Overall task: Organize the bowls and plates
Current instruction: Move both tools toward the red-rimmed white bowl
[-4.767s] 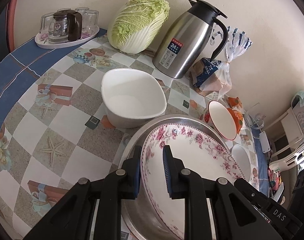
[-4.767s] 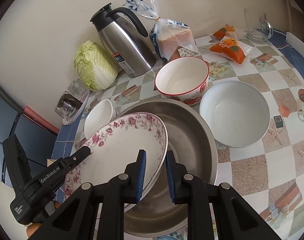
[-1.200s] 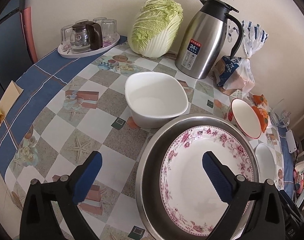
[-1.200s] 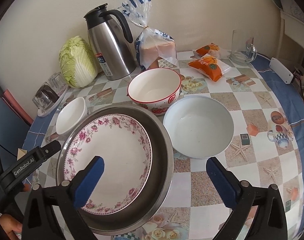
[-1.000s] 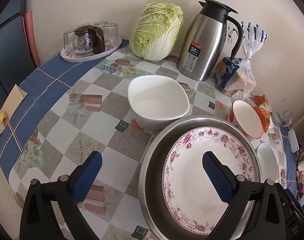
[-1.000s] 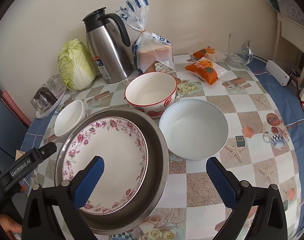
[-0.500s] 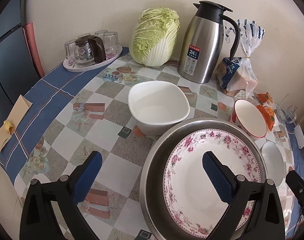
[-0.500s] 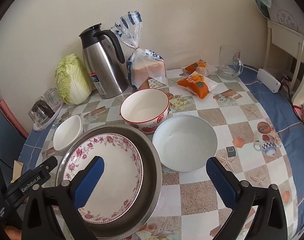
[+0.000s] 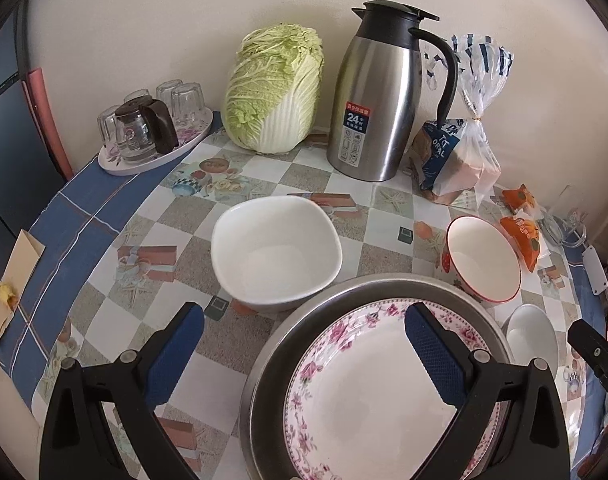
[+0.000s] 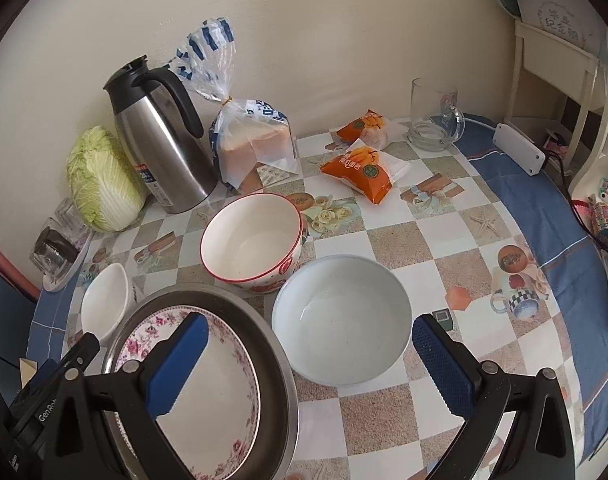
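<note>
Both grippers hover with jaws wide apart, gripping nothing. Left gripper (image 9: 304, 354) hangs over the near table; the floral plate (image 9: 368, 400) lies inside the steel basin (image 9: 263, 364) at 5 o'clock, the square bowl (image 9: 275, 252) at 12. From the right gripper (image 10: 306, 360), the white bowl (image 10: 340, 320) sits at 12, the red-rimmed bowl (image 10: 251, 240) at 11.
</note>
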Demonstrator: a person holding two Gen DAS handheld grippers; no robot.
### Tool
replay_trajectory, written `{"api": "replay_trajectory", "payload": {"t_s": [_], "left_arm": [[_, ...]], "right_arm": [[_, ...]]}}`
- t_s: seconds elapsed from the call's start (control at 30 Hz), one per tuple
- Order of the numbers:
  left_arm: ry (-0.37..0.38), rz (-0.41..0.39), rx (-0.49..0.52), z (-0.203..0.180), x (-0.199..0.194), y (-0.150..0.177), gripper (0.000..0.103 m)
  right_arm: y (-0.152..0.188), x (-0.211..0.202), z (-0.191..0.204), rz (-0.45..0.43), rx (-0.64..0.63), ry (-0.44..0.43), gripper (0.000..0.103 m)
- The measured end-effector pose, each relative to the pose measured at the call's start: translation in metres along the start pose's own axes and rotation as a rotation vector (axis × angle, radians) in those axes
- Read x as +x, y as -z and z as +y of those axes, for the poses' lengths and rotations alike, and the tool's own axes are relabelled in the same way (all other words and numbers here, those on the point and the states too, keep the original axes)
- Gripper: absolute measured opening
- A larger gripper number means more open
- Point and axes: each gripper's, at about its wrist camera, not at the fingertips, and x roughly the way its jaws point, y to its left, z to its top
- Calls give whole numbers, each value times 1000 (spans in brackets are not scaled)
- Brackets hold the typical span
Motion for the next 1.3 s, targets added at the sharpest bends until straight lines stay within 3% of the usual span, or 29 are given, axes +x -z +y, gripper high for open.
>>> {"api": "replay_trajectory", "payload": {"t_s": [0.27, 0.53, 0.73, 1.0, 1.3], "left_arm": [[35, 9, 30, -11, 9, -34, 100], [138, 78, -2, -23, 27, -60, 100], [127, 111, 66, -45, 43, -72, 100], [134, 125, 77, -64, 55, -87, 100], [137, 162, 121, -90, 75, -85, 101]], "right_arm": [[-19, 11, -1, -9, 7, -15, 103], [-35, 24, -15, -6, 42, 1, 103], [-42, 42, -25, 28, 61, -10, 103], [-48, 64, -21, 65, 9, 1, 103], [-50, 81, -22, 85, -22, 2, 103]]}}
